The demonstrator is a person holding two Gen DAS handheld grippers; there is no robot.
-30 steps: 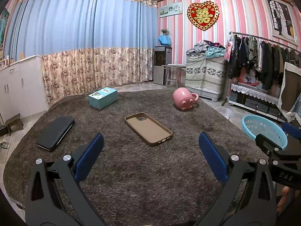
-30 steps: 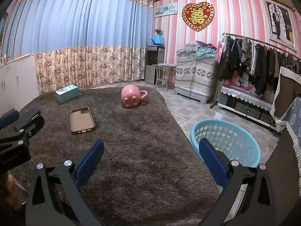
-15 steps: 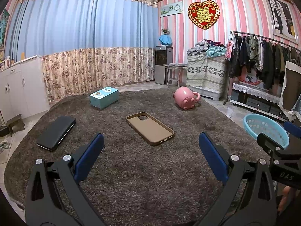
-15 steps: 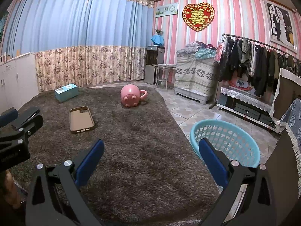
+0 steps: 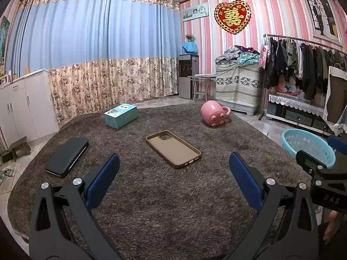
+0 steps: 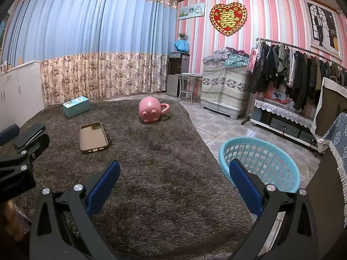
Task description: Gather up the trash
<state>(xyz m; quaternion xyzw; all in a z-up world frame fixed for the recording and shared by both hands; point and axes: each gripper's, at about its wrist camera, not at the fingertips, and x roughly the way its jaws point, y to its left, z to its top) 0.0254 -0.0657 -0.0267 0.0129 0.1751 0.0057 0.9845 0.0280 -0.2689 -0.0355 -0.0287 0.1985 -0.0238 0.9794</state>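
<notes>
On a brown shaggy rug lie a tan phone case, a pink pig-shaped mug on its side, a teal box and a black wallet-like case. A light blue plastic basket stands on the tiled floor at the rug's right edge. My left gripper hovers open above the rug, short of the phone case. Beside the basket, my right gripper is open with nothing between its fingers.
White cabinets line the left wall and floral curtains the back. A water dispenser, a cloth-covered pile and a clothes rack stand along the right. Tiled floor borders the rug.
Both views have shifted only slightly; the objects on the rug lie where they were and both grippers stay open.
</notes>
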